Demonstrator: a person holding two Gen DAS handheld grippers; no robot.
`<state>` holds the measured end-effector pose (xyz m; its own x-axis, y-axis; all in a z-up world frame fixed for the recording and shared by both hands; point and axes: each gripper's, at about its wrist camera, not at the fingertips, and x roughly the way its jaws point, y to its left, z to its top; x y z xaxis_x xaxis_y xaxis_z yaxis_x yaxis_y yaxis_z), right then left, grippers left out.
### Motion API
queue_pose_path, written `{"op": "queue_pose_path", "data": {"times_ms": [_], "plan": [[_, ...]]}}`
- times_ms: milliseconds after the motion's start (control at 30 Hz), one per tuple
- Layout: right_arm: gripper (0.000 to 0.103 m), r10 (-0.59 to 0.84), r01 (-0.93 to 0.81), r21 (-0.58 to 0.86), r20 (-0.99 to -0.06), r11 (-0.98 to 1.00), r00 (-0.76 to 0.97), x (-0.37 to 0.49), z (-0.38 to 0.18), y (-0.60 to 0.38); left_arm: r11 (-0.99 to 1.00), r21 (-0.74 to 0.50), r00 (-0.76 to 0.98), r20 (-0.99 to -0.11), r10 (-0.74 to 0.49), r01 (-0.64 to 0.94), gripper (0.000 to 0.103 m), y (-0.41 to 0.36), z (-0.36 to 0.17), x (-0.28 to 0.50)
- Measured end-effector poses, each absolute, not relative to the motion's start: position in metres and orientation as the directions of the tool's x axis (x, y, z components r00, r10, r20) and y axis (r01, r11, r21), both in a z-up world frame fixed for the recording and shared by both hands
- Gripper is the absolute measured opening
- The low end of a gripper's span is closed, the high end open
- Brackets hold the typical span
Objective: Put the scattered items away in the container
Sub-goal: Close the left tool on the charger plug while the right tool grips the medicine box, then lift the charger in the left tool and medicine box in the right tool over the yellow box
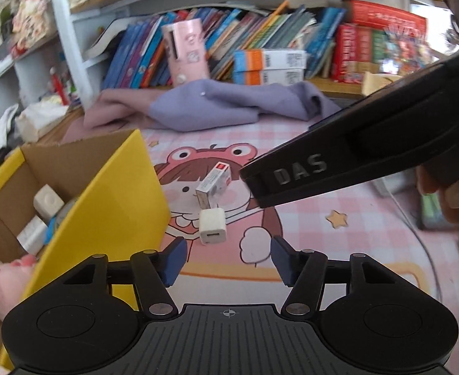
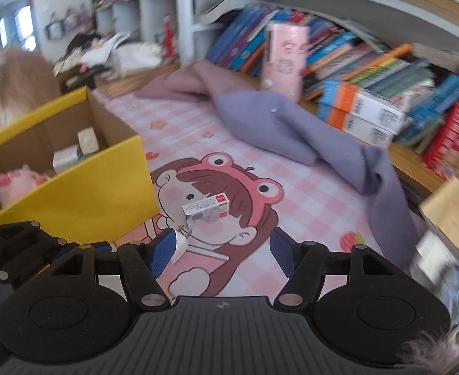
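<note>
With both the left gripper (image 1: 228, 261) and right gripper (image 2: 218, 254) parted and empty over the white charger (image 1: 211, 226) (touching the small box (image 1: 214, 183), beside the yellow container (image 1: 110, 193)), 2 converging tools may collide or knock it away.

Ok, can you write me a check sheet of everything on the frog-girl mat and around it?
Surface: pink checked cartoon mat, frog-hat girl print.
Job's things: white USB charger plug and small white box with red label lie on the mat, close together; yellow cardboard box to their left holds a pink plush paw, a white cube and other small items.
Clutter: purple cloth bunched at the mat's far edge.
Grippers: left gripper open, empty, charger just ahead; right gripper open, empty.
Cables: thin cord at the mat's right side.
Surroundings: bookshelf packed with books, pink carton.
</note>
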<state>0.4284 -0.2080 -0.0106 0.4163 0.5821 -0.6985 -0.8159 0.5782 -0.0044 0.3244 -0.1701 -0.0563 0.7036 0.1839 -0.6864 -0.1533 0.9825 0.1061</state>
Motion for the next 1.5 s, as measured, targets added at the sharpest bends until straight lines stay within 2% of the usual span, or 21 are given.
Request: {"op": "queue_pose_path", "data": {"times_ms": [167,367,633,733,800,900,1133,1500], "plan": [[0.064,0.586,-0.878,-0.033,-0.733,0.478,0.346,0.452,-0.025,-0.179,0.971,0.079,0.676,-0.705,0.214,-0.226,0.052,-0.165,-0.069,0.348],[0.065,0.571,-0.915,-0.043,-0.769,0.402,0.287,0.469,-0.045,-0.147,0.956,0.062,0.659,-0.711,0.245,-0.288,0.050,-0.158,-0.078,0.366],[0.065,0.555,-0.932,-0.024,-0.798,0.363,0.236,0.483,-0.062,-0.126,0.942,0.035,0.630,-0.735,0.250,-0.333,0.045,-0.149,-0.088,0.378],[0.064,0.548,-0.935,-0.016,-0.807,0.354,0.221,0.486,-0.067,-0.121,0.942,0.026,0.625,-0.742,0.243,-0.335,0.040,-0.147,-0.090,0.380],[0.062,0.541,-0.934,-0.008,-0.813,0.356,0.214,0.487,-0.070,-0.119,0.942,0.022,0.623,-0.745,0.239,-0.335,0.039,-0.146,-0.091,0.381],[0.053,0.535,-0.933,-0.005,-0.818,0.361,0.211,0.488,-0.074,-0.117,0.940,0.018,0.618,-0.749,0.239,-0.341,0.033,-0.144,-0.093,0.381],[0.052,0.537,-0.906,-0.006,-0.804,0.424,0.257,0.493,-0.069,-0.126,0.948,0.028,0.638,-0.734,0.234,-0.316,0.025,-0.148,-0.095,0.379],[0.052,0.545,-0.829,0.015,-0.760,0.559,0.353,0.485,-0.038,-0.158,0.969,0.006,0.675,-0.717,0.177,-0.248,0.025,-0.147,-0.078,0.362]]}}
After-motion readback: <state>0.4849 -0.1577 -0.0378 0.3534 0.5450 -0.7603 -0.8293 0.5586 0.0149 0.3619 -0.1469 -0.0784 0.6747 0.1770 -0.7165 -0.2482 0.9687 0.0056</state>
